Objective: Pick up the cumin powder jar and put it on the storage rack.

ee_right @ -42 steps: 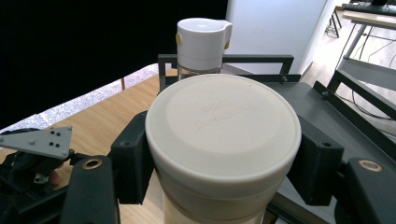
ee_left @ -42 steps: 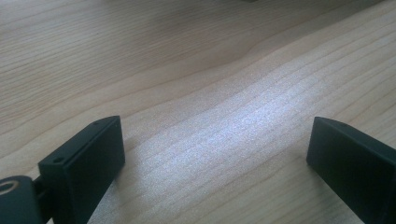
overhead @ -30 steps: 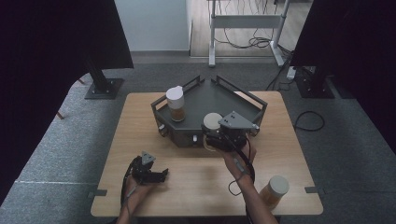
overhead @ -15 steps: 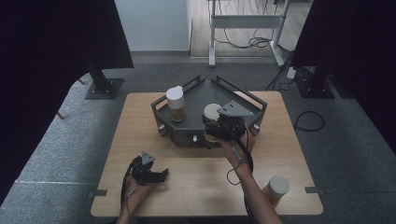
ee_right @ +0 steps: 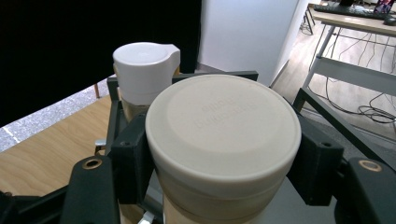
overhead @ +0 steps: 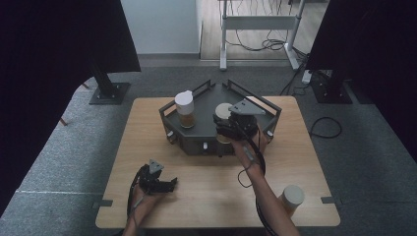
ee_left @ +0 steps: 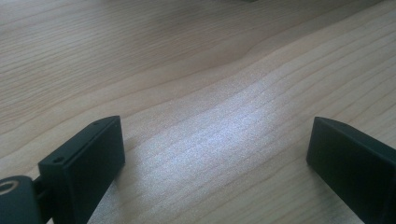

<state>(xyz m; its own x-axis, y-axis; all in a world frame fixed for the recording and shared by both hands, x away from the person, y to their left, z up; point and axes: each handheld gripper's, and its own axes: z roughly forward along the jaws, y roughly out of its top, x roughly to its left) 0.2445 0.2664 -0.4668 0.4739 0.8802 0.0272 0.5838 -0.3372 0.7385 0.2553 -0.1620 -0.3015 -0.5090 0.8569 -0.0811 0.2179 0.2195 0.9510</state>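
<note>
A jar with a beige lid (ee_right: 223,135) sits between the jaws of my right gripper (ee_right: 224,161), which is shut on it. In the high view this jar (overhead: 224,111) and the right gripper (overhead: 228,129) are over the front right part of a black three-sided tray (overhead: 210,98). A second jar with a white spouted lid (overhead: 185,108) stands upright on the tray's left part, also seen just behind the held jar (ee_right: 145,70). My left gripper (overhead: 169,185) rests low over the wooden table (ee_left: 201,70) near its front left, jaws wide open with nothing between them.
A third jar with a beige lid (overhead: 293,198) stands at the table's front right corner beside the person's right forearm. The tray has raised black rails (ee_right: 215,74). Dark curtains, stands and floor cables surround the table.
The right gripper has carried the beige-lidded jar away from the tray's front edge, farther in and over the tray. The left gripper has stayed put.
</note>
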